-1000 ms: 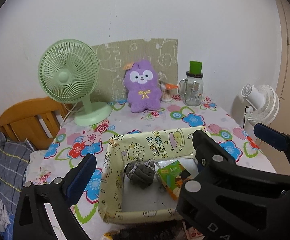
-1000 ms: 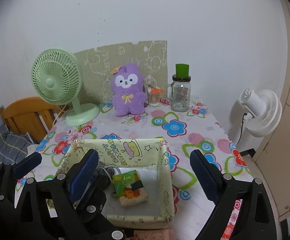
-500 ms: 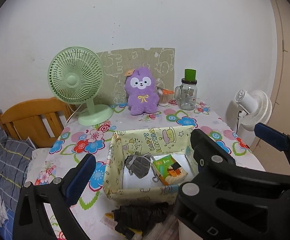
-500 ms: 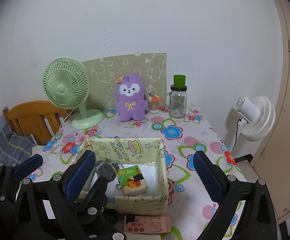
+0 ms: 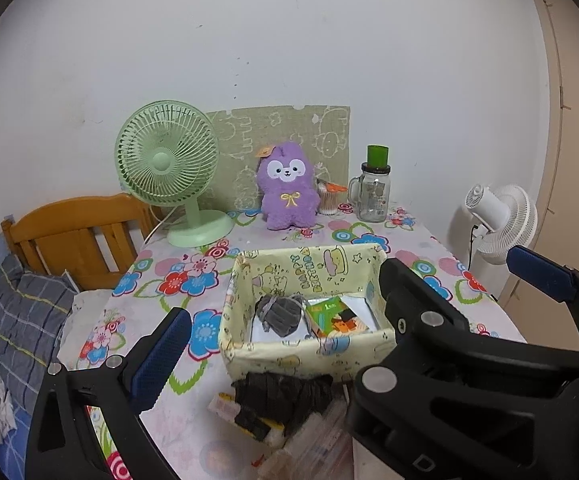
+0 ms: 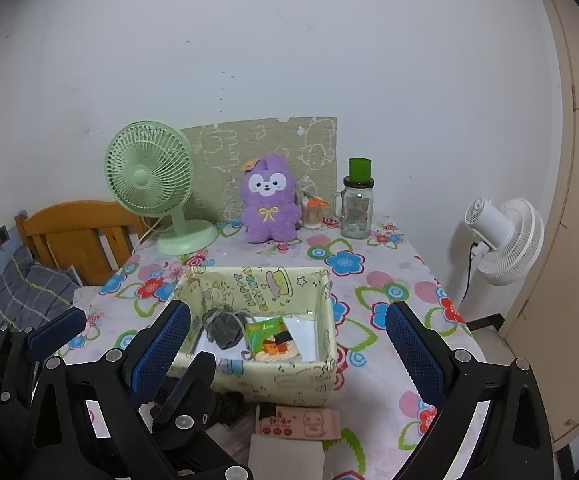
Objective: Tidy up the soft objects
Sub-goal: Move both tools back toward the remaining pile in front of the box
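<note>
A yellow fabric box (image 5: pixel 305 350) (image 6: pixel 273 376) stands mid-table. Inside it lie a grey knitted soft thing (image 5: pixel 281 314) (image 6: pixel 223 328) and a green-orange packet (image 5: pixel 335 316) (image 6: pixel 275 340). A black cloth (image 5: pixel 285 394) (image 6: pixel 231 404) lies in front of the box, beside a pink tissue pack (image 6: pixel 299 422). A purple plush (image 5: pixel 287 186) (image 6: pixel 269 200) sits upright at the back. My left gripper (image 5: pixel 289 320) and right gripper (image 6: pixel 287 312) hover side by side at the near edge of the table. Both are open and hold nothing, and their fingers overlap.
A green desk fan (image 5: pixel 165 160) stands back left, with a glass jar mug with a green lid (image 5: pixel 373 192) and a swab cup (image 5: pixel 327 200) back right. A white fan (image 5: pixel 505 220) stands off the table's right edge. A wooden headboard (image 5: pixel 73 232) and bedding lie left.
Both grippers have drawn back and up from the box, which now looks smaller. The black cloth and pink pack have come into view in front. The box contents have not moved.
</note>
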The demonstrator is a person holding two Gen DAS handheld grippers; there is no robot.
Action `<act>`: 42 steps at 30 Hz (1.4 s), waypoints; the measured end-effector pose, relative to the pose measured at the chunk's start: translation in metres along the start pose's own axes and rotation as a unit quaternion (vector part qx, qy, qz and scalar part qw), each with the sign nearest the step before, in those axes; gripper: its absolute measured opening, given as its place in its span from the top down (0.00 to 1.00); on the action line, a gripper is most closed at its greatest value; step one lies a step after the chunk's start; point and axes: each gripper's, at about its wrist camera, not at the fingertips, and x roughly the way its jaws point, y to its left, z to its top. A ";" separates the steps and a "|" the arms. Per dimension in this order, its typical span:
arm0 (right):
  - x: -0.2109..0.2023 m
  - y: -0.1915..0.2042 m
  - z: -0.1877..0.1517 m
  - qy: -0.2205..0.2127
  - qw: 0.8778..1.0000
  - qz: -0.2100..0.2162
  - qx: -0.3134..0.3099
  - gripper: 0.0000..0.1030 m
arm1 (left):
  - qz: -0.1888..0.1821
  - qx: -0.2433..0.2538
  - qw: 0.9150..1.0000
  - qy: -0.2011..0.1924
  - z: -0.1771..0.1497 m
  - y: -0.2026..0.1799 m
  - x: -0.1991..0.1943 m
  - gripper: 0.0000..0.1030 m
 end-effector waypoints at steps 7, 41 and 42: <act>-0.013 0.001 -0.013 -0.004 1.000 0.004 0.000 0.03 | 0.000 -0.003 1.000 0.001 -0.016 -0.001 -0.013 0.00; 0.008 -0.004 -0.109 0.038 0.999 0.004 0.018 0.02 | -0.006 0.004 0.999 0.039 -0.101 -0.008 0.014 0.00; 0.010 -0.004 -0.112 0.041 0.999 0.004 0.017 0.02 | -0.004 0.005 0.999 0.041 -0.103 -0.008 0.016 0.00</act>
